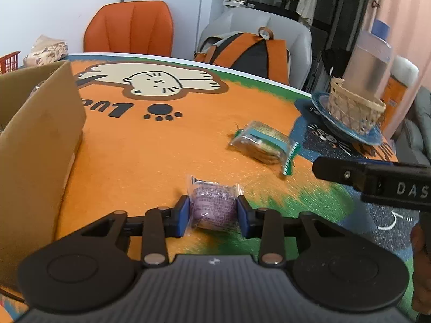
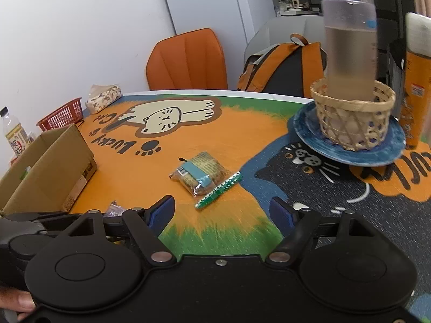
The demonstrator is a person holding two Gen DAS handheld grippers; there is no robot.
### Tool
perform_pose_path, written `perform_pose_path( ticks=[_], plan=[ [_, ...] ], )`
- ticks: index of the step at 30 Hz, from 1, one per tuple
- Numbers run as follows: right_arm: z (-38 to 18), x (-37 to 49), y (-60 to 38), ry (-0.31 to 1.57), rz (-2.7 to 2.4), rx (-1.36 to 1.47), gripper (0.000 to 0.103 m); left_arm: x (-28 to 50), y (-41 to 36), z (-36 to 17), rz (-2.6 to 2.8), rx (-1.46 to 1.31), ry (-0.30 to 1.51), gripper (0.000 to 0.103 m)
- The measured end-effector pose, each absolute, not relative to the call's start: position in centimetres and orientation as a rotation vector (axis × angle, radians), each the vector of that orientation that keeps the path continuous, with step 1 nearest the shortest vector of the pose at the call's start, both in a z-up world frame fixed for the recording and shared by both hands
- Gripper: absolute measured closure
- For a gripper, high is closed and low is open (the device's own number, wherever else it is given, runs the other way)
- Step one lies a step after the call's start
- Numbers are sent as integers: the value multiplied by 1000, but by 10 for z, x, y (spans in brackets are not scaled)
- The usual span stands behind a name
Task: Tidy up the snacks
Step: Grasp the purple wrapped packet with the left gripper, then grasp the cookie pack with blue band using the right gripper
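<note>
Two snack packets are in view on the cartoon-cat surface (image 2: 237,134). The purple packet (image 1: 212,204) sits low in the middle of the left wrist frame, clamped between the blue pads (image 1: 181,215) of the left gripper (image 1: 212,215), jaws narrowed onto its sides. The green-edged packet (image 2: 204,177) lies flat near the centre of the right wrist frame, well apart from the purple one, with nothing touching it. The right gripper (image 2: 222,212) hangs short of it, jaws wide and holding nothing.

An open cardboard box (image 1: 40,140) fills the left side of the left wrist frame, its near flap upright just beside the left gripper. At the right of both frames a woven basket (image 2: 353,118) stands on a blue plate (image 2: 350,150) and carries a clear bottle with a blue cap (image 2: 350,48). An orange carton (image 2: 416,94) stands at the right edge behind the plate.

At the left edge of the right wrist frame are a red mesh basket (image 2: 62,115), a tissue pack (image 2: 103,98) and a small drink bottle (image 2: 14,134). Beyond the surface are an orange chair (image 2: 188,62) and an orange backpack (image 2: 282,64) on a grey chair (image 1: 256,29).
</note>
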State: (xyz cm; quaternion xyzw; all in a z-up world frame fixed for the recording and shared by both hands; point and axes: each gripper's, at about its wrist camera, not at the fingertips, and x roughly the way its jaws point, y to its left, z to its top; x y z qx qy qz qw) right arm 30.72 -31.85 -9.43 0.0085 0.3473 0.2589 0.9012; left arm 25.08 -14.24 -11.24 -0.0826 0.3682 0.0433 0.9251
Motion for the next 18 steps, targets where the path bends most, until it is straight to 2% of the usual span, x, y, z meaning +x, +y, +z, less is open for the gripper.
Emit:
perform_pose_path(
  ticks=[18],
  plan=[
    [-103,336,-270,743,534,-127,24,268,-102,-112,139,-244,727,68]
  ],
)
